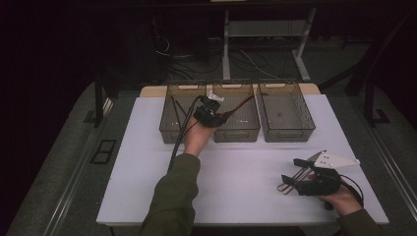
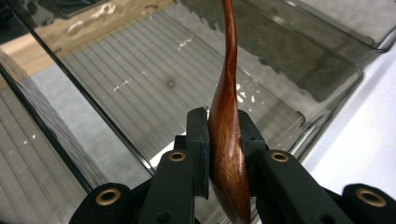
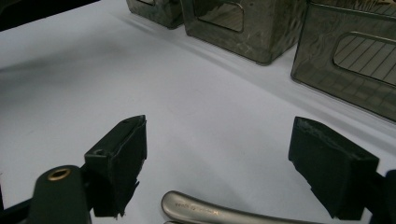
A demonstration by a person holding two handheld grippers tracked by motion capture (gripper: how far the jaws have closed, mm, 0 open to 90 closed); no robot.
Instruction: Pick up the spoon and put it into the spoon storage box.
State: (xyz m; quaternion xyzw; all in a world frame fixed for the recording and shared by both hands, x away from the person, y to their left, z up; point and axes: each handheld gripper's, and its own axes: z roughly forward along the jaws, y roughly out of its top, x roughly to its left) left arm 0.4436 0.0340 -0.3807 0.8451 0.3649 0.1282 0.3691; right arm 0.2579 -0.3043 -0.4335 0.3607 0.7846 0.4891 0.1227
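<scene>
Three smoky, ribbed plastic bins are sitting side by side along the far edge of the white bench, with bare surface lying in front. The left tongs are pinching one glossy wooden spoon over the middle bin. The right tongs are gaping wide above one metal handle.

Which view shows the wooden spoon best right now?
The left gripper view: the wooden spoon stands clamped between the left gripper pads, over the middle bin. The high view shows its reddish handle small and dim.
</scene>
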